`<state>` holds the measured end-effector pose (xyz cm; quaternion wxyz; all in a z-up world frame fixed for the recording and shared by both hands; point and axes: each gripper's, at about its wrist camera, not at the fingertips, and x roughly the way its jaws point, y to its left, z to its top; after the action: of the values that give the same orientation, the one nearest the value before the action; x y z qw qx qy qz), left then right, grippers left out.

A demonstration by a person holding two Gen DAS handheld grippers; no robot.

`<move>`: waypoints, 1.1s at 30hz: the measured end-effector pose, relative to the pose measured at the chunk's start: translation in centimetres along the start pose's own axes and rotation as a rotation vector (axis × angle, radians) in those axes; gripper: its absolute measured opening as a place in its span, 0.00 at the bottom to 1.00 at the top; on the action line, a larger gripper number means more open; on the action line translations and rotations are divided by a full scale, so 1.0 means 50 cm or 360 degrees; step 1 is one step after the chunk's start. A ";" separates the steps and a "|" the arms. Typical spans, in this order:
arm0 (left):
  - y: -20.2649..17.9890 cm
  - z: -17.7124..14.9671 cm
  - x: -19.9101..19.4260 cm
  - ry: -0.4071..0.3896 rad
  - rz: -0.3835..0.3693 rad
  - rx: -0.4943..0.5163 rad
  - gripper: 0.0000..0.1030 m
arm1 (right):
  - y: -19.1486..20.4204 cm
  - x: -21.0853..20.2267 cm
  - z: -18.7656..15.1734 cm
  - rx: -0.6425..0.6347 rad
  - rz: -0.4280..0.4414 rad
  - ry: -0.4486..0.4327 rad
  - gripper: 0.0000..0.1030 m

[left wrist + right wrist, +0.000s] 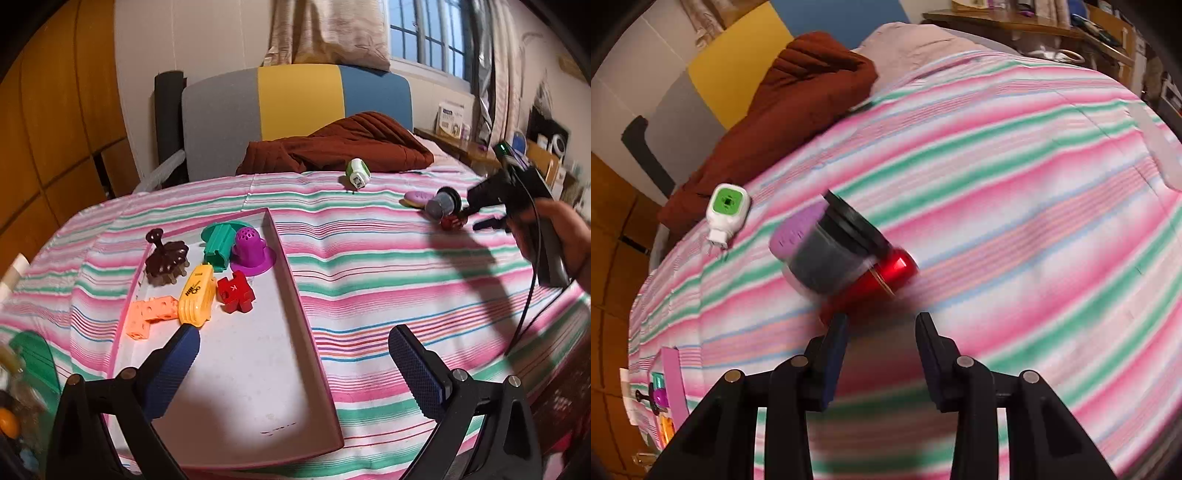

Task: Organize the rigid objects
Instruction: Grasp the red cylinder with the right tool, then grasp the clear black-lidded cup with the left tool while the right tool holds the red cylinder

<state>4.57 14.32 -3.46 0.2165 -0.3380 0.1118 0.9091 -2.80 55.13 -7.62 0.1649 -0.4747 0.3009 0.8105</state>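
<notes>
Warm indoor light is bright on the tray floor (pixel 236 369), a dark shadow falls across the striped sheet (pixel 388 266) at right, fisheye bends the edges, and the right wrist view is motion-blurred, smearing the jar (pixel 827 258).

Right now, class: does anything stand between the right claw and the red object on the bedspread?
Nothing visible does. The right claw is open just short of the red object, only striped bedspread between. The grey jar and purple piece lie beyond it.

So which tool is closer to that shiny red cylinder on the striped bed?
Right tool: its tips sit just short of the shiny red cylinder. Left tool hovers over the pink tray.
</notes>
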 end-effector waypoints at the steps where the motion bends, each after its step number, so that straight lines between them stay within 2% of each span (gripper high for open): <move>1: -0.001 -0.001 0.000 -0.0001 0.0009 0.0011 1.00 | 0.003 0.003 0.002 -0.0005 -0.0004 -0.0007 0.36; 8: -0.001 -0.006 0.008 0.0023 0.0021 0.0017 1.00 | -0.006 0.029 0.029 0.0097 0.0045 -0.0036 0.40; 11: -0.007 -0.007 0.012 0.0033 0.0019 0.0031 1.00 | -0.010 0.044 0.031 0.0101 0.0067 0.0000 0.41; 15: -0.021 -0.005 0.016 0.0039 0.0012 0.0067 1.00 | 0.008 0.043 0.029 -0.0015 -0.0003 0.0011 0.39; 19: -0.032 0.007 0.020 0.0033 0.0008 0.0110 1.00 | 0.004 0.037 0.018 -0.0122 -0.0117 0.0086 0.24; 23: -0.052 0.030 0.032 0.0023 -0.0025 0.0130 1.00 | -0.004 0.029 0.018 -0.0313 -0.0273 0.0132 0.25; 25: -0.064 0.045 0.041 0.0019 -0.0054 0.0128 1.00 | -0.029 0.022 0.022 -0.0305 -0.0314 0.0107 0.25; 30: -0.133 0.097 0.079 0.0002 -0.0169 0.0166 1.00 | -0.101 0.008 0.030 -0.0003 -0.0122 0.0092 0.25; 33: -0.191 0.130 0.119 0.0009 -0.0210 0.0231 1.00 | -0.106 0.006 0.031 0.0013 -0.0108 0.0102 0.25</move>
<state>1.32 26.90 -3.10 0.2994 -0.3306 0.1557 0.8814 -1.03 60.19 -9.06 0.1843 -0.5098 0.2931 0.7876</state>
